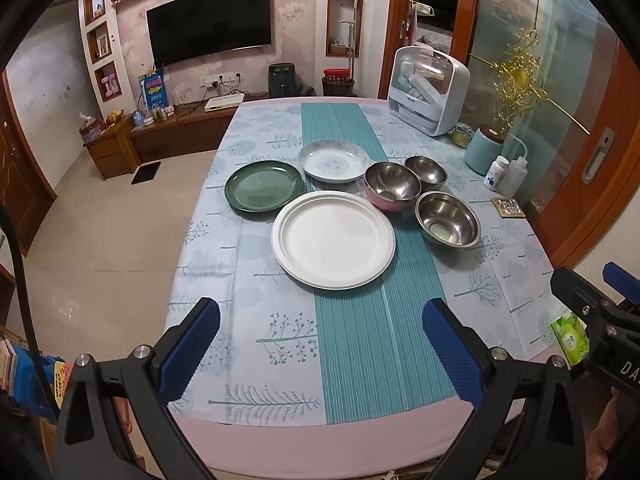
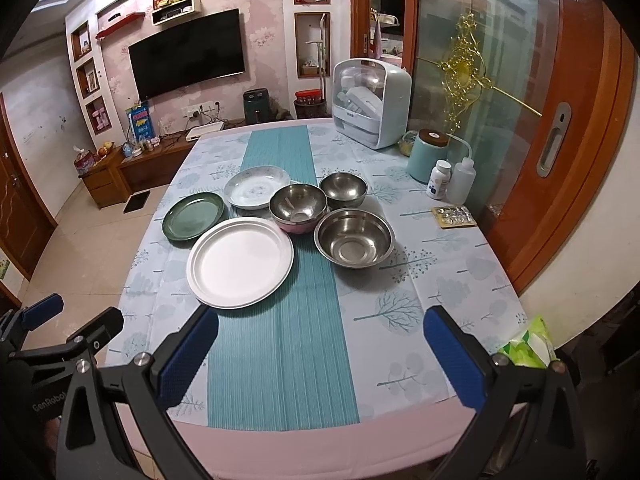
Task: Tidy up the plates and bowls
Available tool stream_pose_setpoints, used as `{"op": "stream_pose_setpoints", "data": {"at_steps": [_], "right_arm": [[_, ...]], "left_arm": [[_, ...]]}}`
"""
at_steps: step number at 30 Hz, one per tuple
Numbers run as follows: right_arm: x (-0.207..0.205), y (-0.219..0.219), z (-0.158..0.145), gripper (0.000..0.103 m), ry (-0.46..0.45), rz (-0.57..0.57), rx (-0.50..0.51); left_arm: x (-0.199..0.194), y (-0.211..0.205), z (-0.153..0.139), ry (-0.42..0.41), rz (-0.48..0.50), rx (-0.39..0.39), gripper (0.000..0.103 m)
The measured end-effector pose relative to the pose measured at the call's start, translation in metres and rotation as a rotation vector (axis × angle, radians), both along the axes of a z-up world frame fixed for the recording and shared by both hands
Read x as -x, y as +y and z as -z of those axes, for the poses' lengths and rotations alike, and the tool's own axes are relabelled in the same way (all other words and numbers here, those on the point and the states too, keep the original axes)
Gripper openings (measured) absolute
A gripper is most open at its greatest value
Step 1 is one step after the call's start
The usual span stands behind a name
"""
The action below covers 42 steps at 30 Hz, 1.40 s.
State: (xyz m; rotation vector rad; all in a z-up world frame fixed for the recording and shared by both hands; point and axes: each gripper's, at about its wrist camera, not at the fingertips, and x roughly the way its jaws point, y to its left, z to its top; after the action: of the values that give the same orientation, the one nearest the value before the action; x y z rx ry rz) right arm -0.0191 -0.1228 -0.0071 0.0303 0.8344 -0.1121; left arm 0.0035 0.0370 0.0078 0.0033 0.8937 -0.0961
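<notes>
A large white plate (image 1: 333, 239) lies mid-table, also in the right wrist view (image 2: 241, 261). Behind it lie a green plate (image 1: 264, 185) (image 2: 194, 215) and a patterned white dish (image 1: 334, 160) (image 2: 257, 186). To their right stand a steel bowl with a pink outside (image 1: 393, 186) (image 2: 298, 206), a small steel bowl (image 1: 425, 169) (image 2: 343, 189) and a wider steel bowl (image 1: 447, 219) (image 2: 354, 237). My left gripper (image 1: 320, 344) is open and empty above the table's near edge. My right gripper (image 2: 320, 350) is open and empty beside it, and its side shows in the left wrist view (image 1: 592, 312).
A white cabinet-like appliance (image 1: 428, 90) stands at the table's (image 1: 280, 360) far right. A teal canister (image 1: 486, 150), a pill bottle (image 1: 496, 174), a squeeze bottle (image 1: 514, 176) and a blister pack (image 1: 508, 208) sit along the right edge. A green tissue pack (image 2: 528, 344) lies near right.
</notes>
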Motion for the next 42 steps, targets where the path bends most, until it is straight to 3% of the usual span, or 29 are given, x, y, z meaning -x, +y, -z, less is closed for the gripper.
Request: {"op": "stream_pose_setpoints", "data": {"at_steps": [12,21,26,35,42], "right_arm": [[0.003,0.008,-0.013,0.103,-0.05,-0.009,0.013],[0.009,0.005,-0.021,0.103,-0.076,0.003,0.019],[0.005,0.001,-0.021,0.103,-0.074,0.004,0.028],[-0.035,-0.008,-0.005,0.103,-0.026,-0.022,0.01],[-0.089,-0.016,0.026,0.103,0.052,-0.05,-0.039]], "left_arm": [[0.001,0.012,-0.009,-0.023,-0.011,0.022,0.101],[-0.009,0.026,-0.008,-0.003,-0.042,0.106,0.101],[-0.015,0.029,-0.007,-0.039,-0.067,0.096,0.101],[-0.052,0.031,0.006,-0.011,-0.116,0.075,0.101],[-0.101,0.032,0.032,0.018,-0.151,0.032,0.101]]}}
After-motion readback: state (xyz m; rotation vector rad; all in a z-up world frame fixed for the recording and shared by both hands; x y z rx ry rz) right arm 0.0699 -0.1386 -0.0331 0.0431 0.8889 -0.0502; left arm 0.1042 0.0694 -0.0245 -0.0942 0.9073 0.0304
